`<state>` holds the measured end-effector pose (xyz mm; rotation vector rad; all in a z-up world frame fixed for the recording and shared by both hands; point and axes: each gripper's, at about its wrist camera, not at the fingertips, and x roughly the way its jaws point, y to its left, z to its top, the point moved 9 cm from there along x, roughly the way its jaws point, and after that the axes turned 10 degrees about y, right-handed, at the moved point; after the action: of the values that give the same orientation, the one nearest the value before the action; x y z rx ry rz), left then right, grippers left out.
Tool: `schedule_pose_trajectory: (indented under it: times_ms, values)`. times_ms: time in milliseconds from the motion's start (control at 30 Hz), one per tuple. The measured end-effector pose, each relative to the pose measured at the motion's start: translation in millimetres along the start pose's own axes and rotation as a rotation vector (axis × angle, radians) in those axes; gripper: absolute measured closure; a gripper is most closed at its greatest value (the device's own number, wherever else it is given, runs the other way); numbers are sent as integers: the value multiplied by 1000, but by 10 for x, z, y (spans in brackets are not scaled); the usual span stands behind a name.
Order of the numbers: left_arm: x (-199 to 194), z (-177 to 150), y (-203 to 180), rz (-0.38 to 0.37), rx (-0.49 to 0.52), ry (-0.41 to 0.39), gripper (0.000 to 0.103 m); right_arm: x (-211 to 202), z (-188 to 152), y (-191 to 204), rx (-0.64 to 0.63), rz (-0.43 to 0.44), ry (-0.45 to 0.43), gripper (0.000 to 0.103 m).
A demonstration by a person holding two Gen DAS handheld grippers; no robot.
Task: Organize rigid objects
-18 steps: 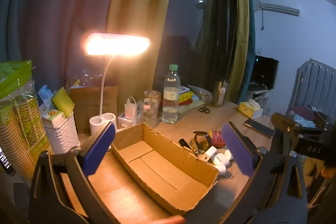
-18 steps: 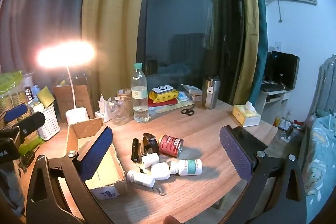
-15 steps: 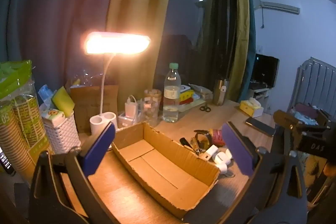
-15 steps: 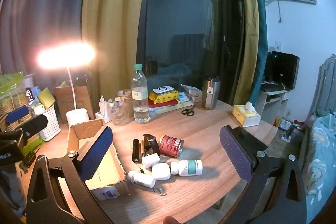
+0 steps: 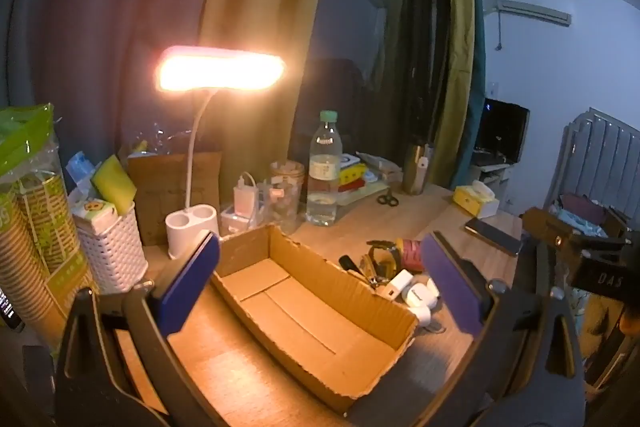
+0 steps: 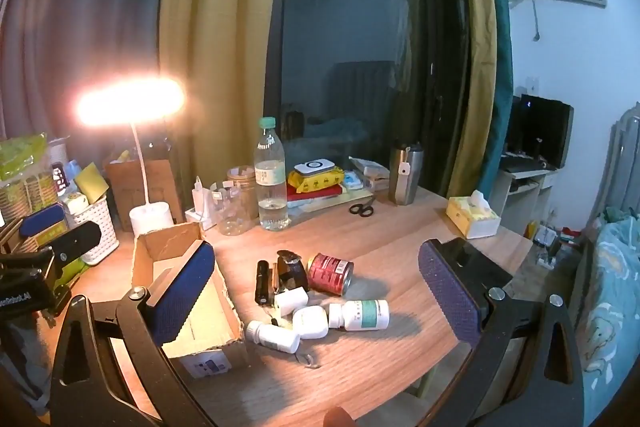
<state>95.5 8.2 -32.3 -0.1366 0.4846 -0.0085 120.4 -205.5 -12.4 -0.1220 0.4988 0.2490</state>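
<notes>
Cardboard box point(image 6: 188, 291) is taken as the landmark, and all places are given from it, going from left to right. To the left of the box a white basket point(image 6: 98, 227) and a lit desk lamp point(image 6: 132, 101) are seen. The box itself lies open and nothing is seen inside it; its long axis runs from the lamp base toward the near edge of the wooden desk point(image 6: 400, 235). Over the box the left gripper point(image 5: 320, 287) is held, with its two blue pads spread wide apart and nothing between them. Just to the right of the box lies the pile of small rigid things: a white pill bottle point(image 6: 274, 337) touching or nearly touching the box corner, a black flashlight point(image 6: 262, 281), a red can point(image 6: 330, 273) on its side, and a bigger white bottle with green label point(image 6: 360, 315), whose long axis lies across, left to right. Above this pile the right gripper point(image 6: 316, 291) is held, released wide also, with nothing grasped. It is judged that the right gripper is the nearer one to the pile, which lies straight ahead of and below its fingers, so the pick is probably for it, and the carry goes to the left. Well to the right of the box a tissue box point(image 6: 472, 219) stands.
</notes>
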Motion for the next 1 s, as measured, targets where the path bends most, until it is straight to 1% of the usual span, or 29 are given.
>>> schedule_pose_trajectory:
  times_ms: [167, 300, 500, 733, 1000]
  values:
    - [-16, -2, -36, 15, 1, -9, 2, 7, -17, -9, 8, 10, 9, 0]
    - [-12, -1, -24, 56, 14, -15, 2, -1, -20, 7, 4, 17, 5, 0]
    - [-14, -1, -33, 69, 22, -18, 2, 14, -26, 8, 8, 17, 6, 0]
    - [-9, -2, -15, 63, 6, -19, 1, 27, -26, -5, 6, 13, 9, 0]
    - [-33, -7, -70, 46, 17, -18, 1, 29, -38, -9, 7, 13, 9, 0]
